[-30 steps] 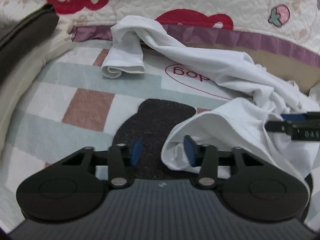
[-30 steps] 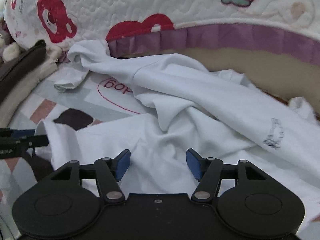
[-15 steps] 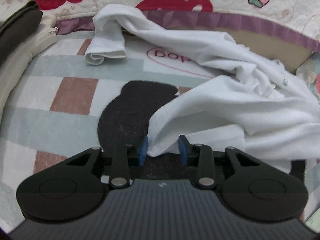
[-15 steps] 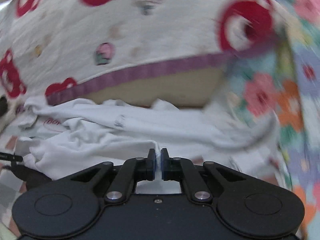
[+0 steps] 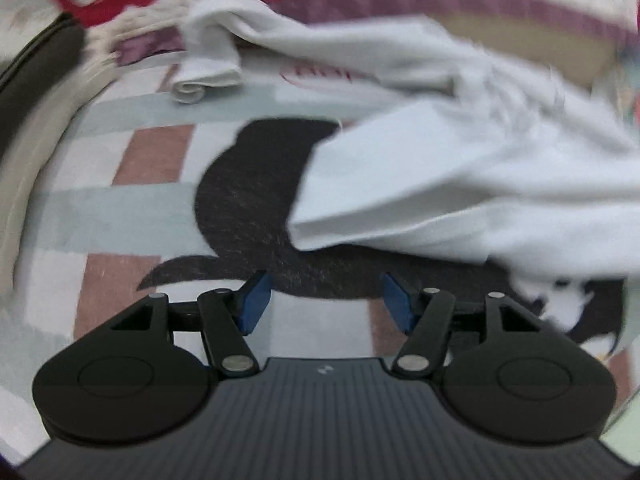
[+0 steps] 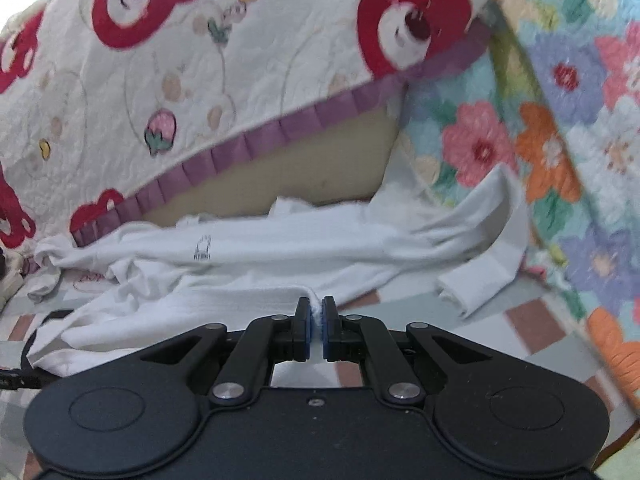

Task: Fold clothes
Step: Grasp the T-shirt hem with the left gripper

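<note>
A white long-sleeved shirt (image 5: 460,176) lies crumpled across a patterned rug (image 5: 136,152), one rolled sleeve (image 5: 208,68) at the far left. In the left wrist view my left gripper (image 5: 324,300) hovers over the rug's dark patch, its jaws opening with nothing between them; the shirt's near corner lies just ahead of the fingertips. In the right wrist view my right gripper (image 6: 316,316) is shut on a fold of the shirt's (image 6: 256,256) hem, pulling it taut toward the camera. The other sleeve (image 6: 484,240) trails off to the right.
A quilted cover with red bears and a purple frill (image 6: 224,152) hangs behind the shirt. A floral quilt (image 6: 560,140) rises on the right. Dark and beige folded fabric (image 5: 36,80) lies along the rug's left edge.
My left gripper let go of the shirt's corner, drew back and spread its jaws. My right gripper shut on the hem and swung right, pulling the shirt out along the rug.
</note>
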